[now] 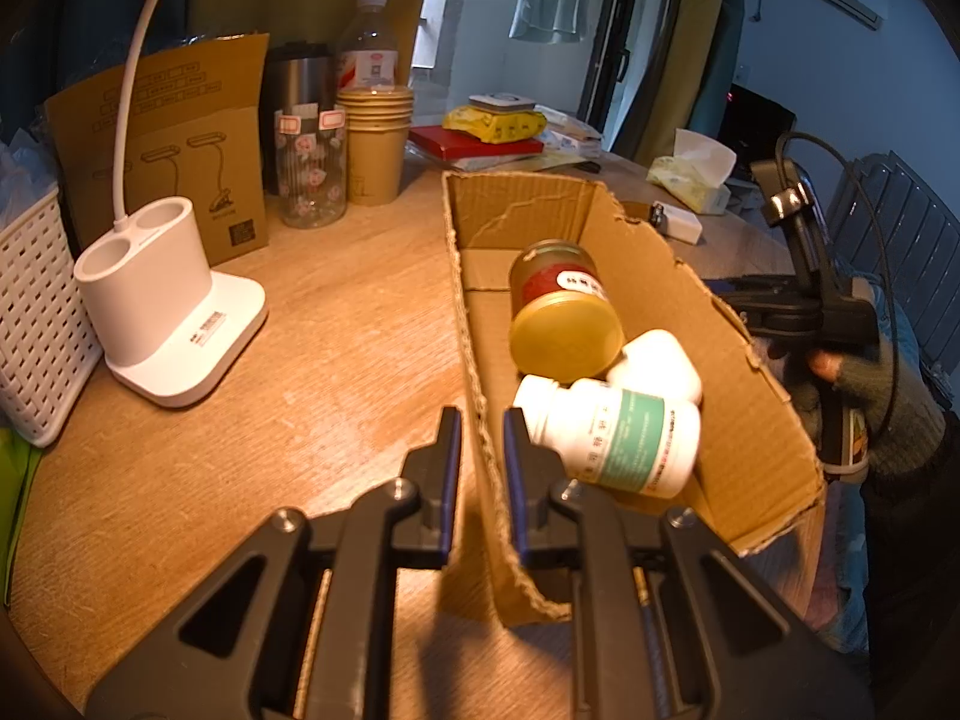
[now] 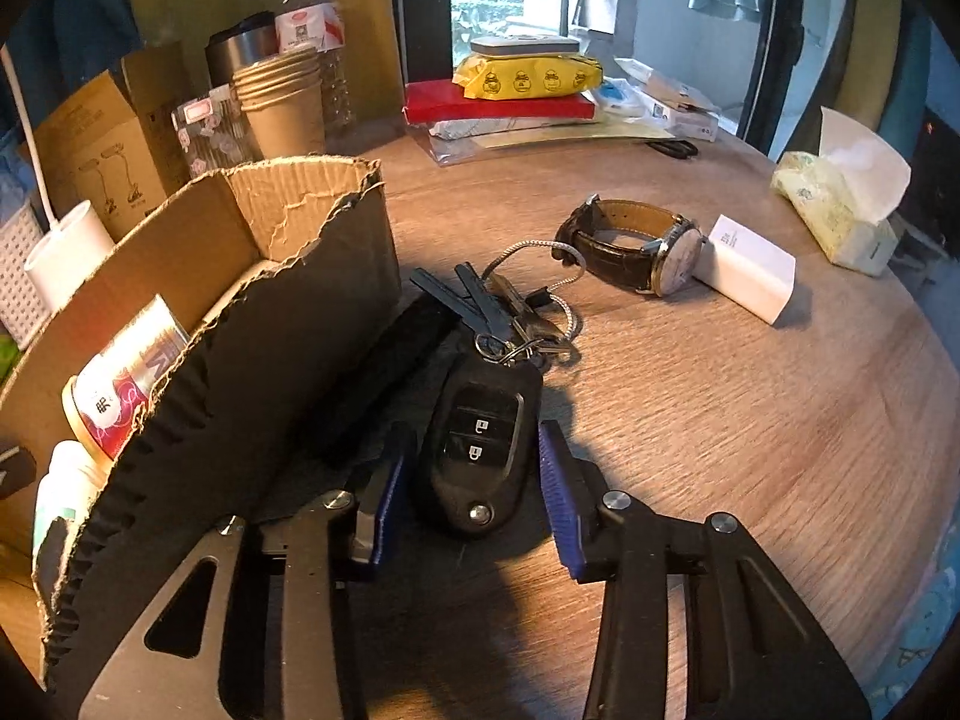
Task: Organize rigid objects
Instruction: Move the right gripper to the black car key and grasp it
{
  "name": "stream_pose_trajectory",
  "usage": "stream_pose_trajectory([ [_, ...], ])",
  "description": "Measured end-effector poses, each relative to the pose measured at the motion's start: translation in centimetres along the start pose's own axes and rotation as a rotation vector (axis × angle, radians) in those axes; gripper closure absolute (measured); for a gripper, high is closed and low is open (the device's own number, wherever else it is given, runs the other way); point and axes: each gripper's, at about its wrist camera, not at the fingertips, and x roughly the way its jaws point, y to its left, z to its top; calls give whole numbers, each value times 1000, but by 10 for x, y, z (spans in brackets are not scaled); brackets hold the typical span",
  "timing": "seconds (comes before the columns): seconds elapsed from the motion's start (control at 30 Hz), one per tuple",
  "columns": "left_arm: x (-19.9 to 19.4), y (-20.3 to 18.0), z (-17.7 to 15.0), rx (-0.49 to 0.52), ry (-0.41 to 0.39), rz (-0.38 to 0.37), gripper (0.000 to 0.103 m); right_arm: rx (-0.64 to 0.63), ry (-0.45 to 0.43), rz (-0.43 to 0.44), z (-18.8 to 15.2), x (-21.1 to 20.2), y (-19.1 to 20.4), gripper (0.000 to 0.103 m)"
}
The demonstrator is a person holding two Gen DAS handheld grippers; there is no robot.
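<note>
A torn cardboard box (image 1: 660, 276) lies open on the wooden table. Inside it are a yellow-lidded jar (image 1: 564, 312) and two white bottles (image 1: 618, 438), all on their sides. My left gripper (image 1: 482, 420) is shut on the box's near left wall. Beside the box (image 2: 300, 330), a black car key fob (image 2: 480, 438) with a bunch of keys (image 2: 486, 300) lies on the table. My right gripper (image 2: 471, 450) straddles the fob, with its blue pads close to the fob's sides and thin gaps showing. A gloved hand (image 1: 876, 402) holds that gripper behind the box's right wall.
Past the keys lie a leather-strap watch (image 2: 630, 246), a white charger (image 2: 744, 267) and a tissue pack (image 2: 840, 204). Left of the box stand a white lamp base (image 1: 168, 312), a white basket (image 1: 36, 312), paper cups (image 1: 378, 144) and a glass jar (image 1: 312, 174).
</note>
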Motion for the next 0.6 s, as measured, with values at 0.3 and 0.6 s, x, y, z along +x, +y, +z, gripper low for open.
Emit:
stream_pose_trajectory([
  [0.3,0,0,0,0,0,0,88,99,-40,79,-5,-13,-20,62],
  [0.6,0,0,0,0,1,0,88,140,-82,93,-8,-27,-31,64],
])
